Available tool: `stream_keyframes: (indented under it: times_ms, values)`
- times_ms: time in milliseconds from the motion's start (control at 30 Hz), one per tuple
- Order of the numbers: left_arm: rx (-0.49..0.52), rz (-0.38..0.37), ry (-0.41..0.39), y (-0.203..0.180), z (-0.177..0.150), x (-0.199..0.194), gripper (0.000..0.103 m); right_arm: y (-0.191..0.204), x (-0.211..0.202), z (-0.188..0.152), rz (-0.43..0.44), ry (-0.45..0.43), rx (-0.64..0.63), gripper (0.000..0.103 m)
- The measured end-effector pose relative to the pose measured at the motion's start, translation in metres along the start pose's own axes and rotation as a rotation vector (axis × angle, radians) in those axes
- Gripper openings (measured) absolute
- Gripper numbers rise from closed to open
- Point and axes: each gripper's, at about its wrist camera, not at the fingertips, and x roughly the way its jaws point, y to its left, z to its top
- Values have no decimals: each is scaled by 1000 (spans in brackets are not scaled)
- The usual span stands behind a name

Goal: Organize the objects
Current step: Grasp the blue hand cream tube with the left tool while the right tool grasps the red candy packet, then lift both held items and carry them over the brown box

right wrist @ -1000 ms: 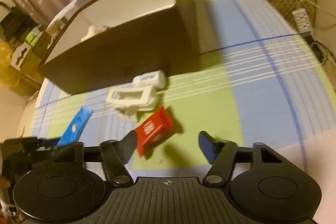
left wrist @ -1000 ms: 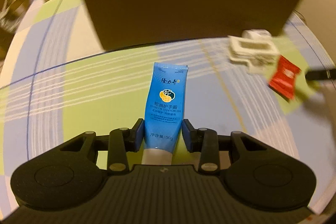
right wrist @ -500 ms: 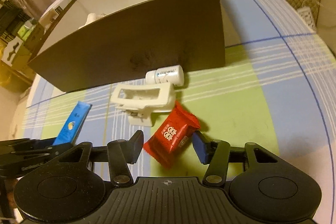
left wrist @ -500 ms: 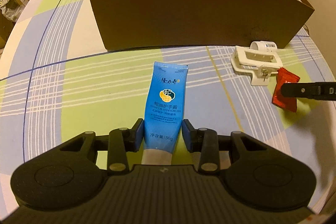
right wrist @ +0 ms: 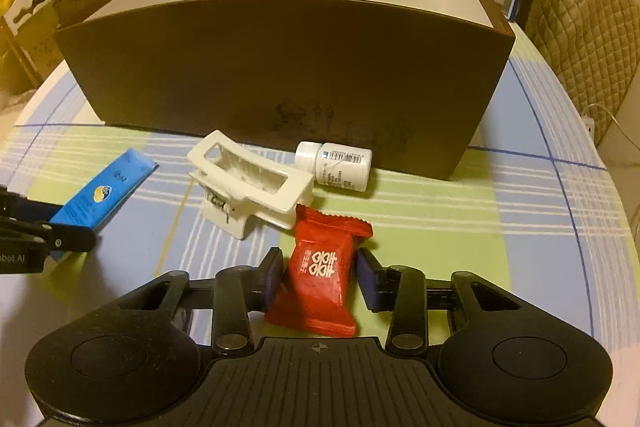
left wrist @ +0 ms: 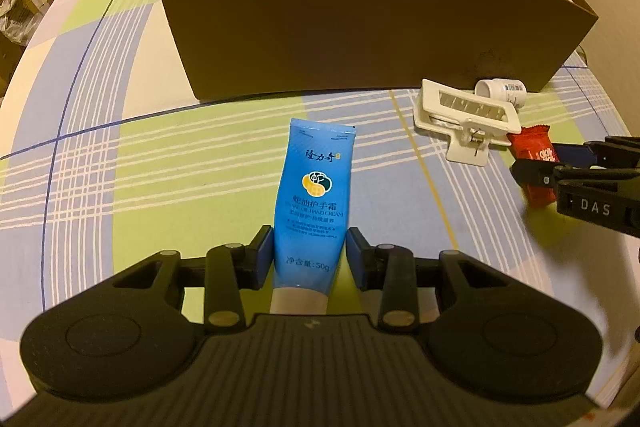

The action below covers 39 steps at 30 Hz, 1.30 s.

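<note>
Blue hand-cream tube is seen farthest left in front of the brown box, lying flat on the checked tablecloth. It is bracketed by the left gripper, whose jaws stand apart just beside its sides; whether they touch it cannot be told. Further right, just before the box wall, a white hair claw clip and a white pill bottle lie untouched. Next to the clip, a red candy packet is straddled by the right gripper, its jaws apart with gaps visible. Something pale already rests inside the box. Four items are judged still to be put away; neither grasp looks complete.
</note>
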Motion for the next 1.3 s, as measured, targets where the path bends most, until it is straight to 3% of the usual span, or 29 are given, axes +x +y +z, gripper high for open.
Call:
stream_keyframes:
  times_ms: [167,533,733,900,1000,1133,1300]
  values:
    - [17,7,0,-1,0,1,34,5,-1,-1,-4,15,-42,27]
    - [93,-47,21,-16,-19,-9,33,35,-15,-15,151,78,-158,26]
    - [112,-36,28,-20,-23,-10,34,47,-13,-16,147,70,-211,28]
    - [148,-33,38,-24,-27,-11,46,44,-12,-14,153,76,-212,32]
    - [170,-24,31,-27,-29,-11,47,41,-15,-17,152,75,-230,34]
    - [168,-23,18,-25,-26,-10,34,43,-14,-18,152,72,-231,34]
    - [185,-18,12,-25,-26,-10,33,47,-12,-17,145,69,-242,34]
